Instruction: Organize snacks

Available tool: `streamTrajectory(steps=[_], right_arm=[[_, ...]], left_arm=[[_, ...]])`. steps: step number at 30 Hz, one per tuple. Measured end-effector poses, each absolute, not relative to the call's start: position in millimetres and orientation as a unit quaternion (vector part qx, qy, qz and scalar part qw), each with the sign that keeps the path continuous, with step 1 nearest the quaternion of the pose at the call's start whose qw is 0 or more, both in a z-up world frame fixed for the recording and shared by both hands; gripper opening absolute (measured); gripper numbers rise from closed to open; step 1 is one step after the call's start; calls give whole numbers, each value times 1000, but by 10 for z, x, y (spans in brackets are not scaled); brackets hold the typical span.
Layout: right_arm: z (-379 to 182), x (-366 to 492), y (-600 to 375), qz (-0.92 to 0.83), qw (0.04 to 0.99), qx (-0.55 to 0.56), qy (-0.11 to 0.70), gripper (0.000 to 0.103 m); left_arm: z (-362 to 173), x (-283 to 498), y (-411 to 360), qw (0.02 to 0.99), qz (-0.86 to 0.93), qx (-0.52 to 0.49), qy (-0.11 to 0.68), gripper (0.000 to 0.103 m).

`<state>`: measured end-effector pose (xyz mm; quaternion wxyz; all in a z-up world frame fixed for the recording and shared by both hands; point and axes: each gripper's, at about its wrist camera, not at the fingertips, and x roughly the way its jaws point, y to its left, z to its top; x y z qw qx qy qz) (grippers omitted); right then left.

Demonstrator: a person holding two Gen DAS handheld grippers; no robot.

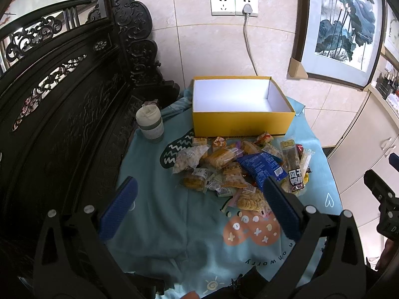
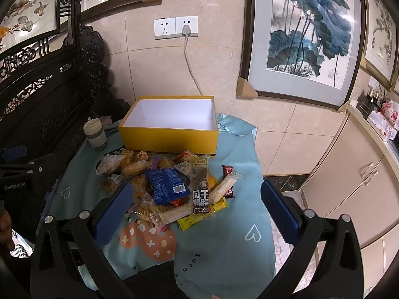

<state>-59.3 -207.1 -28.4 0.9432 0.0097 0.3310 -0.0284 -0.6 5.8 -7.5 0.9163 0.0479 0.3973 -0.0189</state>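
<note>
An empty yellow box [image 1: 239, 122] [image 2: 169, 138] with a white inside stands at the far side of a small table. In front of it lies a heap of several wrapped snacks [image 1: 239, 169] [image 2: 162, 184], with a blue packet [image 1: 261, 168] [image 2: 167, 184] on top and a dark packet with white lettering [image 1: 294, 172] [image 2: 200, 194] beside it. My left gripper [image 1: 199, 194] hovers open above the near-left edge of the heap, holding nothing. My right gripper [image 2: 197, 199] is also open and empty, its fingers spread on either side of the heap's near part.
A light blue printed cloth [image 1: 162, 224] [image 2: 224, 249] covers the table. A lidded cup [image 1: 149, 124] [image 2: 96, 134] stands left of the box. Dark carved wooden furniture [image 1: 62, 112] rises on the left. A tiled wall with a socket and cable [image 1: 247, 7] is behind, cabinets [image 2: 354, 182] on the right.
</note>
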Motion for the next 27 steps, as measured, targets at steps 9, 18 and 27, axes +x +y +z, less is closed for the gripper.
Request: streamTrajectory(steps=[9, 18, 27], right_arm=[[-310, -585, -2057, -28, 942, 9, 334, 102], [-326, -592, -2055, -28, 941, 10, 336, 102], [-342, -601, -2062, -29, 941, 9, 337, 102]], left_arm=[[-80, -5, 64, 916, -19, 47, 399, 101], [-131, -29, 59, 915, -21, 47, 400, 101], [-163, -38, 44, 914, -21, 45, 403, 101]])
